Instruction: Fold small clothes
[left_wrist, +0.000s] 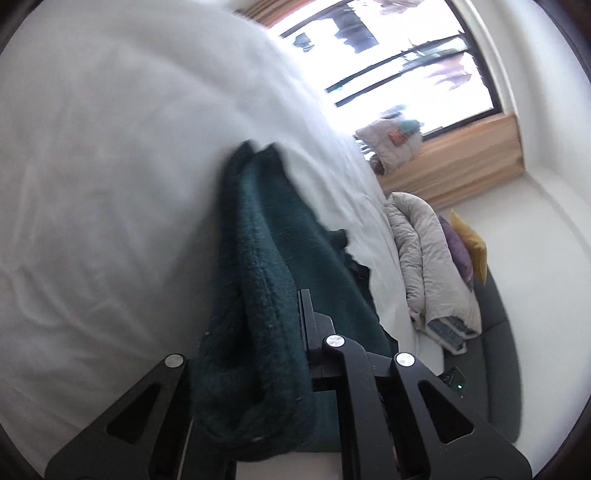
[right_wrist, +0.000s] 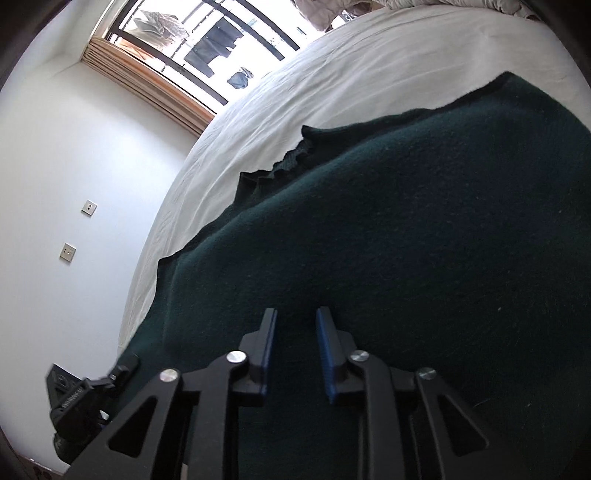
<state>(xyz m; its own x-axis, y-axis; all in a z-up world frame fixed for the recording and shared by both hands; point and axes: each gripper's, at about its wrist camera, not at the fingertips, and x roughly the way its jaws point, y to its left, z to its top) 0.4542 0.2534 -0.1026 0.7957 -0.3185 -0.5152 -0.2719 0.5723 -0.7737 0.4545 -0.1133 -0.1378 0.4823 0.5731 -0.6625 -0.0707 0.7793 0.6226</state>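
1. Garment (right_wrist: 406, 240): plain dark green, no pattern.
2. Bed (left_wrist: 110, 166) sheet: white.
3. Right tool (right_wrist: 295, 328): black, blue pads (right_wrist: 327, 354).
4. Cushions: purple (left_wrist: 458, 247), mustard (left_wrist: 472, 240).
5. Quilt (left_wrist: 424, 258): apparently pale grey; view blurred.

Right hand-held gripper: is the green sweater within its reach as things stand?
Probably yes. The right hand-held gripper is open just over the green sweater, with nothing between them.
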